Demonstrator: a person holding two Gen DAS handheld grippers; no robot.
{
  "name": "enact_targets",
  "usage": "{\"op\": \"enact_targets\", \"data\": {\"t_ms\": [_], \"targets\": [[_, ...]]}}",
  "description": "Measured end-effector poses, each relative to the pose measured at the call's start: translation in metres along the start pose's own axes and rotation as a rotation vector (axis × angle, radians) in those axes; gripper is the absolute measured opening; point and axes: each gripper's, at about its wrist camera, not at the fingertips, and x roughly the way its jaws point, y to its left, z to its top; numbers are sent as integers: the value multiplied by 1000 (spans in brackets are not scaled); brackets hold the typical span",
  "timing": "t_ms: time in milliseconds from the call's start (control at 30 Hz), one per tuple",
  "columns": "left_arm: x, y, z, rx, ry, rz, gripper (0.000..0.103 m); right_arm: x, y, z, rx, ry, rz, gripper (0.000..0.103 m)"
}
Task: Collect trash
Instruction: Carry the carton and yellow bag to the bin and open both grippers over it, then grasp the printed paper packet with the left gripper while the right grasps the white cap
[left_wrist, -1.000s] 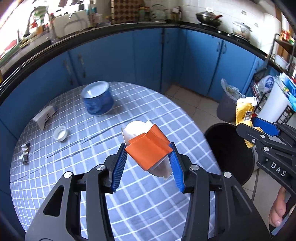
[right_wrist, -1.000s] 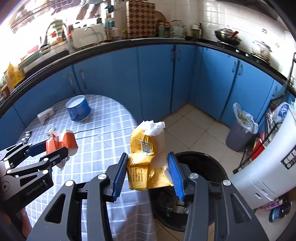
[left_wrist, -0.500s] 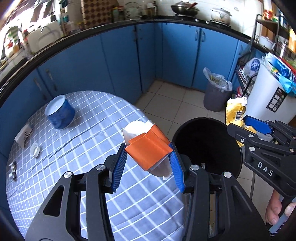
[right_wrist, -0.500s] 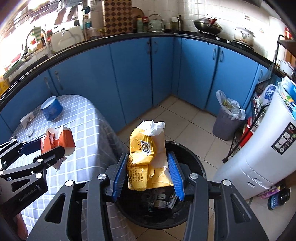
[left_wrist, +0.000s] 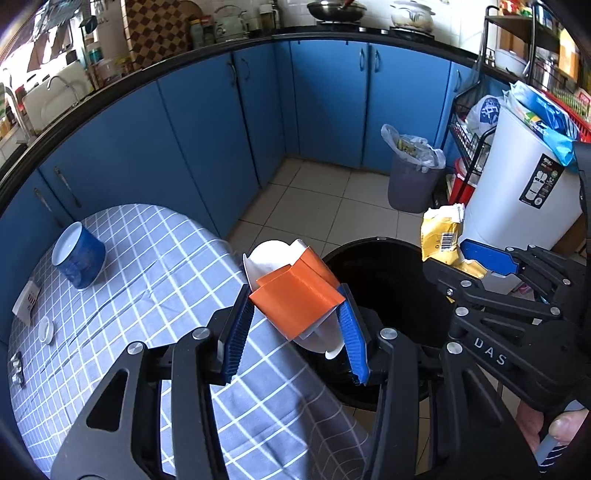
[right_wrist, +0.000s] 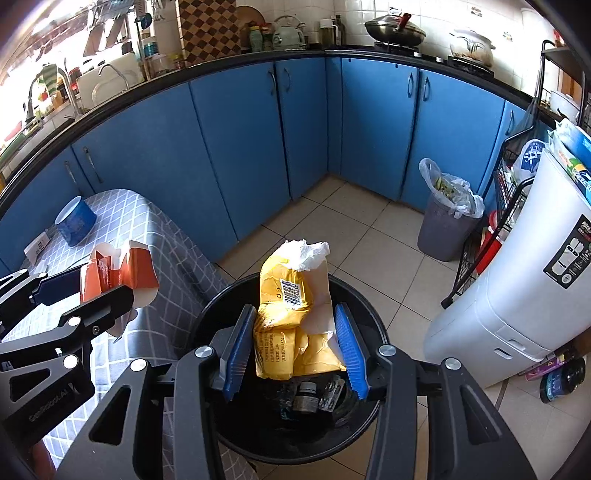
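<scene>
I've swung both loads off the tabletop (left_wrist: 122, 258): right tongs (right_wrist: 295, 347) clamp the yellow packet (right_wrist: 291, 317) over the black bin (right_wrist: 295, 435), left tongs (left_wrist: 295, 336) bring the orange carton (left_wrist: 295, 299) to its rim.

carton (left_wrist: 295, 301): orange outside, white inside
mailer bag (right_wrist: 291, 310): yellow, black barcode, white torn top
trash bin (right_wrist: 295, 435): black
counter cloth (left_wrist: 155, 266): grey-blue, white grid check
tin (left_wrist: 79, 256): blue, white inside
tool pads (left_wrist: 239, 332): blue, ribbed
cabinets (right_wrist: 236, 155): blue
floor (right_wrist: 351, 221): cream tiles
small bin (right_wrist: 441, 230): grey, clear liner
</scene>
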Motion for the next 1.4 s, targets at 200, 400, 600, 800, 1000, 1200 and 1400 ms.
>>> {"op": "enact_targets", "data": {"t_ms": [200, 400, 600, 800, 1000, 1200, 1400], "targets": [[5, -7, 3, 14, 5, -3, 47, 2, -1, 0, -8, -8, -16, 46], [9, -12, 9, 21, 12, -13, 47, 7, -8, -3, 12, 1, -30, 61], [12, -22, 17, 31, 8, -33, 48, 8, -16, -4, 17, 0, -88, 61], [15, -37, 26, 56, -2, -57, 50, 8, -30, -7, 36, 10, -114, 62], [20, -43, 35, 64, -17, -43, 77, 8, -36, -10, 39, 11, -145, 62], [18, -33, 35, 54, -36, 10, 86, 7, -35, -9, 36, 13, -144, 62], [13, 1, 25, -9, -15, 41, 86, 2, -19, -2, 19, 3, -112, 62]]}}
